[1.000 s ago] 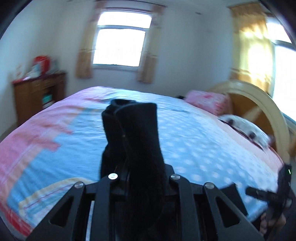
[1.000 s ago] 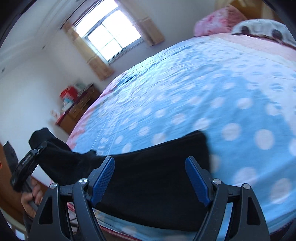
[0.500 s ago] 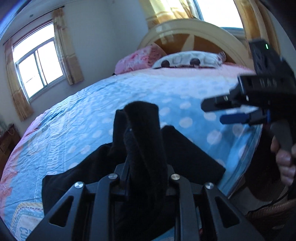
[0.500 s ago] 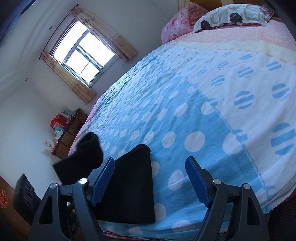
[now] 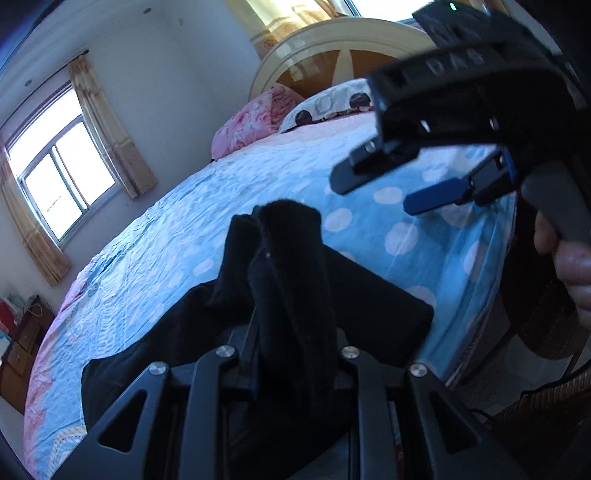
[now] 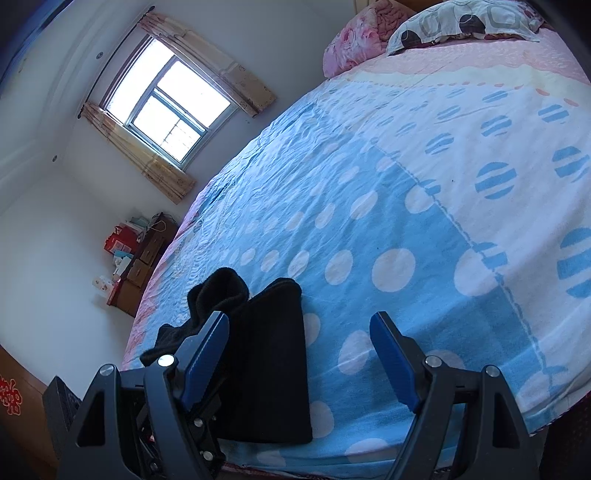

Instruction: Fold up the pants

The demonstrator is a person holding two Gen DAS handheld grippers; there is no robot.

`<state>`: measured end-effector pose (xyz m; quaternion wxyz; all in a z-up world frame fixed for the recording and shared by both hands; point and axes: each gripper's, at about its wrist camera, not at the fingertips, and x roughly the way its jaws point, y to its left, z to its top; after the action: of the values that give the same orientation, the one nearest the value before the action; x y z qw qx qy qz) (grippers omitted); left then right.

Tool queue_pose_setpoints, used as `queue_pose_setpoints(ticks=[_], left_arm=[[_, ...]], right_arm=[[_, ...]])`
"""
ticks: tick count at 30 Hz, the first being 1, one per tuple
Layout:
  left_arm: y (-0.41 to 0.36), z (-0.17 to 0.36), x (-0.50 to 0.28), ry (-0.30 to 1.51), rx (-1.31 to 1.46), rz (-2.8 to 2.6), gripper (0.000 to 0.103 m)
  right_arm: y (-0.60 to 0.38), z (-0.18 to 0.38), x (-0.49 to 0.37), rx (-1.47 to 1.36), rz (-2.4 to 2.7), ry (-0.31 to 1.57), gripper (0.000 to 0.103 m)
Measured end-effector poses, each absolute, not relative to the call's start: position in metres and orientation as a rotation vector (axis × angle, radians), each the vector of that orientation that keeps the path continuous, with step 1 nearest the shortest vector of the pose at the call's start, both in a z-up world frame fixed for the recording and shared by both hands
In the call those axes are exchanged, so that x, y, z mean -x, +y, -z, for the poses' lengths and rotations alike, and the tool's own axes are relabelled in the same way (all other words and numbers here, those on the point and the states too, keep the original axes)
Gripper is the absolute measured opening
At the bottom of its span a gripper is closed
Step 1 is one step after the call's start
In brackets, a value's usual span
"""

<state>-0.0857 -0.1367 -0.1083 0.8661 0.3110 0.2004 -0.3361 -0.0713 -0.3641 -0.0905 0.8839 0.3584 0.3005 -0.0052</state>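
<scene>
The black pants [image 5: 369, 306] lie on the near edge of the bed. My left gripper [image 5: 288, 295] is shut on a bunched end of the pants and holds it raised above the flat part. In the right wrist view the pants [image 6: 273, 354] lie folded at the lower left, with the lifted end [image 6: 218, 291] behind them. My right gripper [image 6: 299, 332] is open and empty, above the bed edge just right of the pants. It also shows in the left wrist view [image 5: 399, 184], at the upper right, jaws apart.
The bed [image 6: 406, 184] has a blue and white dotted cover. Two pillows [image 6: 461, 18] lie at its head by a wooden headboard [image 5: 332, 66]. A wooden dresser [image 6: 147, 254] stands by the wall under a window [image 6: 170, 107].
My left gripper has swung right with the pants end, now facing the headboard. The right gripper has let go of the pants, lifted and moved right; the pants lie narrower.
</scene>
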Motion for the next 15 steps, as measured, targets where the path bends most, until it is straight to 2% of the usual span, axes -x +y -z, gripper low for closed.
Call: queue_pose_setpoints(ticks=[5,15], left_arm=[[-0.146,0.119,0.079,0.492,-0.679,0.703,0.022],[-0.15,0.122,0.078,0.511,-0.701,0.695,0.022]], right_arm=[[-0.366,0.09,0.07,-0.764,-0.002,0.629,0.08],[-0.365,0.094,0.067,-0.787,-0.005,0.657,0.08]])
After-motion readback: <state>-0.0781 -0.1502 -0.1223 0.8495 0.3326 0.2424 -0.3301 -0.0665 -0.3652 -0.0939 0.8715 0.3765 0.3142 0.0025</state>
